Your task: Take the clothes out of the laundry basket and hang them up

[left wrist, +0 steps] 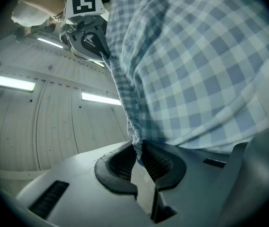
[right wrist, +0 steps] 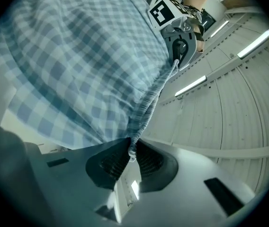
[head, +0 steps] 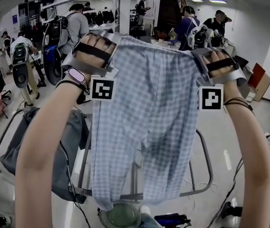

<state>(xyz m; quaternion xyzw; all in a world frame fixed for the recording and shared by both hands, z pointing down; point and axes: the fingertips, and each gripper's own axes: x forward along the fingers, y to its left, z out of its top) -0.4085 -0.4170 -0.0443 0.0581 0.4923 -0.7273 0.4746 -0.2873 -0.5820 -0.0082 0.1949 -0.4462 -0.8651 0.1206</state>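
Checked shorts hang vertical; waistband up, legs down

The pale floor bears a metal drying rack, a grey garment draped over it, and a round basket.

Pale blue checked trousers, elastic waistband pinched taut between my fingers, legs hanging loosely below them.
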